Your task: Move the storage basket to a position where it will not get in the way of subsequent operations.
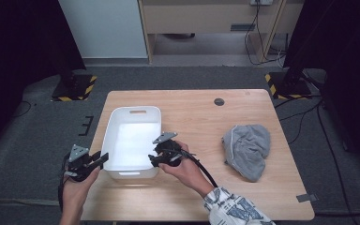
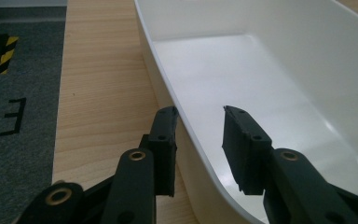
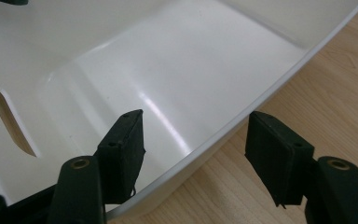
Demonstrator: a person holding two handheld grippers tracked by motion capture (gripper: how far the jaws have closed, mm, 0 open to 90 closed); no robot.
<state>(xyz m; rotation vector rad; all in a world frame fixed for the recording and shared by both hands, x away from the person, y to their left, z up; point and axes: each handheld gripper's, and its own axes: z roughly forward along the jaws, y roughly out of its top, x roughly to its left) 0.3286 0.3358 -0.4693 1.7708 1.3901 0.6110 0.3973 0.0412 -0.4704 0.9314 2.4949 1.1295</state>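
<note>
The white bin [image 1: 132,140] sits left of table [image 1: 243,197] centre. Left gripper [image 2: 199,122], at the bin's 8 o'clock, straddles the rim, jaws apart, not clamping. Right gripper [image 3: 193,140], at 4 o'clock, straddles the opposite rim likewise, wrist angled inward. Grey cloth [image 1: 247,149] lies at 3 o'clock.

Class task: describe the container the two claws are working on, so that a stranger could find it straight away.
On the light wooden table, look at the left half. There sits a white rectangular plastic tub with slot handles. Unlike the crumpled grey cloth at the right, it is rigid, glossy and empty.
</note>
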